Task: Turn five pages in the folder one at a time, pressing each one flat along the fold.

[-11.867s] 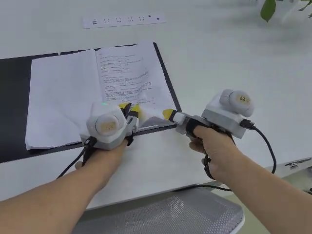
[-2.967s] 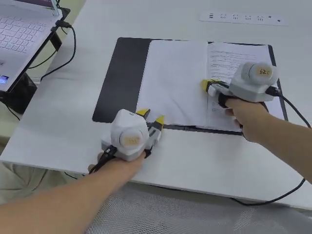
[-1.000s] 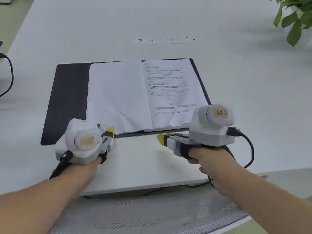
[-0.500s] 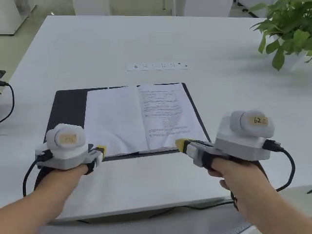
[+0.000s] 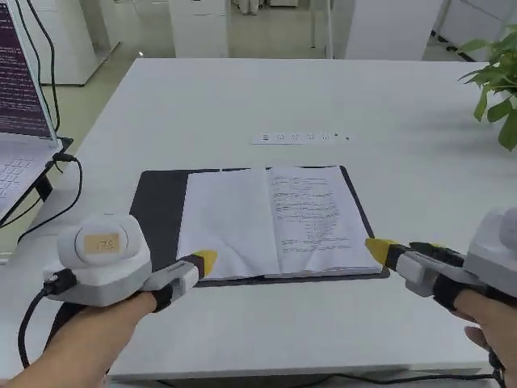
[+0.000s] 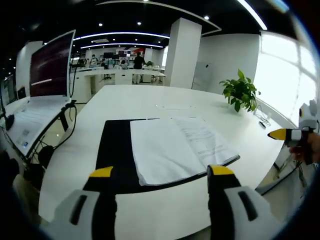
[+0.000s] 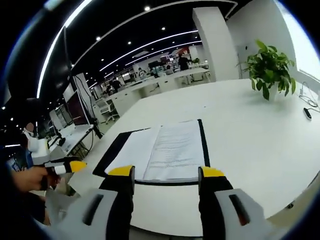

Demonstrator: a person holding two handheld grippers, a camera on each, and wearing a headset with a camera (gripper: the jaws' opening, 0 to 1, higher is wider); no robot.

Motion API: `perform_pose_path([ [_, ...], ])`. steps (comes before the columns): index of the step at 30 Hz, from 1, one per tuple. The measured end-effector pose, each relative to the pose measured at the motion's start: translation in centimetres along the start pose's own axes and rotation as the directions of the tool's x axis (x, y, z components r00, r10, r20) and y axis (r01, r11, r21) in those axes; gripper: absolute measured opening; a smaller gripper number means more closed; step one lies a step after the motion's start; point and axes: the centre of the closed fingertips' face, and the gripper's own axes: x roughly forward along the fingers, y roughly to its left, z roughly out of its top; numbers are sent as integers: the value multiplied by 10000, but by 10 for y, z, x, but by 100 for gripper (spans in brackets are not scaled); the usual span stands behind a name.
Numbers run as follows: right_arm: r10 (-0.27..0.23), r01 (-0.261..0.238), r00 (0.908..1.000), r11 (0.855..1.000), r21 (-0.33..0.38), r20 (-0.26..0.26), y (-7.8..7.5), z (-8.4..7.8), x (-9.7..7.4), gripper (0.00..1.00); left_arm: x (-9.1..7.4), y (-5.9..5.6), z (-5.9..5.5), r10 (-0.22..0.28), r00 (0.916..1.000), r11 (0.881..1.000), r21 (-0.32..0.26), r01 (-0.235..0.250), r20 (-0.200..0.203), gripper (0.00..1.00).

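The folder [image 5: 157, 206] lies open on the white table, its black cover showing at the left. A blank white page [image 5: 230, 222] lies left of the fold and a printed page [image 5: 315, 214] right of it, both flat. My left gripper [image 5: 200, 263] hovers at the folder's near left corner, open and holding nothing [image 6: 161, 171]. My right gripper [image 5: 380, 249] hangs off the folder's near right corner, also open with nothing between its jaws [image 7: 167, 171]. Neither touches the folder [image 6: 117, 160], which lies ahead of both [image 7: 170, 150].
A white power strip [image 5: 303, 137] lies beyond the folder. A laptop [image 5: 16, 121] with a black cable [image 5: 56, 194] stands at the left table edge. A potted plant [image 5: 501, 89] is at the far right. The table's front edge runs just under my hands.
Three seconds ago the right gripper rested on the pages near the fold; it has since drawn back to the near right corner. Both grippers have spread apart, and my head has lifted.
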Motion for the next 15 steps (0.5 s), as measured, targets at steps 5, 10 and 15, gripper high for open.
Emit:
perform_pose_path([
  [5, -204, 208, 9998, 9990, -402, 88, -10, 1, -2, 85, -15, 2, 7, 189, 9988, 9993, 320, -204, 457, 99],
  [10, -93, 90, 10000, 9962, -865, -28, -11, 0, -1, 94, -27, 3, 9, 307, 9987, 9970, 701, -335, 402, 99],
  [15, 77, -90, 9999, 9941, -1081, -127, -11, -1, 3, 100, -33, 5, 10, 377, 9986, 9975, 581, -398, 369, 99],
])
